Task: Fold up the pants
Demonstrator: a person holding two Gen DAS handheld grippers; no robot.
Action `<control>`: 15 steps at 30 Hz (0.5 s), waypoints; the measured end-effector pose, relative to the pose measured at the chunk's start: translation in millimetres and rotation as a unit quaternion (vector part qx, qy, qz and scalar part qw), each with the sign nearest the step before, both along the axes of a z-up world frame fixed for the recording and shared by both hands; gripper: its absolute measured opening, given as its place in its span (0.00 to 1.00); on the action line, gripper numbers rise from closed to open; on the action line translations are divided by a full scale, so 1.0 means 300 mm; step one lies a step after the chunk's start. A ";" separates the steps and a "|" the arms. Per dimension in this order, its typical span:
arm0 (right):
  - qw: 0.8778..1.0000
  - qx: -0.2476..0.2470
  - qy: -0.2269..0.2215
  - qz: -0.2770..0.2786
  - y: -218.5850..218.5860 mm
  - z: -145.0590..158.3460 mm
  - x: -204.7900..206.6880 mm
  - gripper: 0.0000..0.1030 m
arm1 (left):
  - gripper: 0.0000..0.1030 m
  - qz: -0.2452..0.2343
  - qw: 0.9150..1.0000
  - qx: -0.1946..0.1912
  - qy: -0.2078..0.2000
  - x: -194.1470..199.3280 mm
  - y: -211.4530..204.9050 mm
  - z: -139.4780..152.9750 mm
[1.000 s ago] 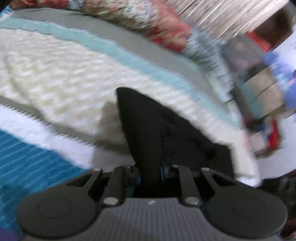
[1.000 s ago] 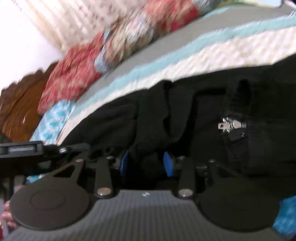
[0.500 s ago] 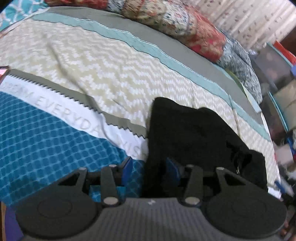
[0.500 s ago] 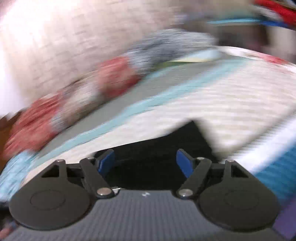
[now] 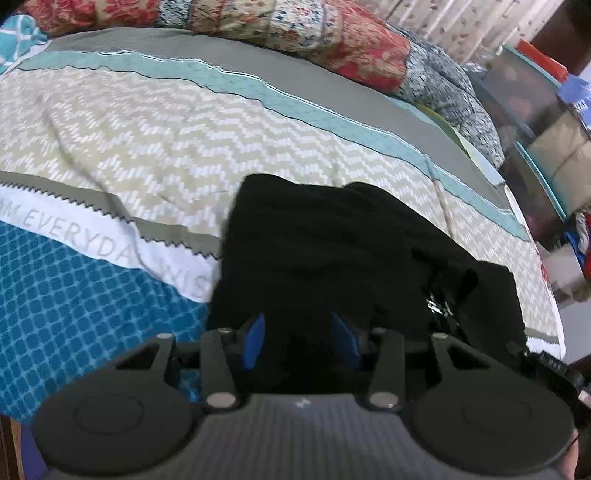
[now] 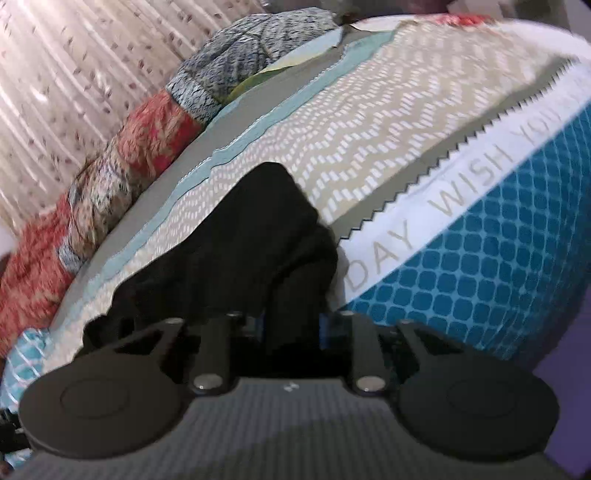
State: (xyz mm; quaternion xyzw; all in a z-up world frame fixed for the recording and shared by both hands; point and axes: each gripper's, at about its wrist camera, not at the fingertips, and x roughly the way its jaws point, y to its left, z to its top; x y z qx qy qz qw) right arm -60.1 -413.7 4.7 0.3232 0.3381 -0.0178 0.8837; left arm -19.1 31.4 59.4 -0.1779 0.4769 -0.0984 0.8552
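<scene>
- Two grippers work the cloth, one at each end of the black pants (image 5: 332,251).
- Left gripper (image 5: 301,341): its blue pads (image 5: 255,341) stand spread apart with black cloth lying between them; no pad visibly presses the fabric, so it reads as a loose straddle and not a pinch.
- Right gripper (image 6: 291,325): its jaws have just been closing, and a ridge of black cloth rises straight out from between them; the pads are almost wholly hidden by that cloth, so it reads as a pinch on the pants (image 6: 236,258).
- Outward from the jaws, the pants lie as a compact dark bundle on the bedspread (image 5: 166,147), straddling its zigzag band and the white lettered strip, with an edge over the blue checked part.
- A metal zipper pull (image 5: 434,306) glints at the bundle's right side in the left wrist view, beside a bunched, ribbed-looking edge.
- Beyond the bundle, patterned pillows (image 5: 295,33) line the far side of the bed and a curtain (image 6: 74,74) hangs behind them.
- Progress, as a judgement: the garment is already gathered short instead of spread at full length, so at least one fold seems made.
- What looks left: the layers are lumpy and the edges do not line up, so a last fold or a smoothing and squaring of the stack probably remains.
</scene>
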 end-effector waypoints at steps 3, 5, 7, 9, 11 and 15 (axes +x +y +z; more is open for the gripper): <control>0.999 -0.035 -0.033 0.014 0.065 0.083 -0.019 0.17 | 0.40 -0.006 1.000 0.002 0.001 -0.006 -0.016 -0.003; 0.996 -0.053 -0.063 0.030 0.119 0.153 -0.021 0.17 | 0.40 -0.006 1.000 -0.002 0.001 -0.006 -0.008 -0.005; 0.993 -0.061 -0.092 0.052 0.178 0.220 -0.022 0.16 | 0.40 -0.001 1.000 -0.010 -0.002 -0.008 0.009 0.000; 0.988 -0.063 -0.116 0.079 0.249 0.278 -0.017 0.16 | 0.40 0.007 1.000 -0.020 -0.006 -0.012 0.034 0.005; 0.983 -0.061 -0.133 0.113 0.339 0.312 0.004 0.16 | 0.40 0.015 0.999 -0.030 -0.008 -0.017 0.061 0.007; 0.967 -0.063 -0.147 0.199 0.571 0.349 0.086 0.16 | 0.40 0.042 0.998 -0.045 -0.010 -0.034 0.142 -0.002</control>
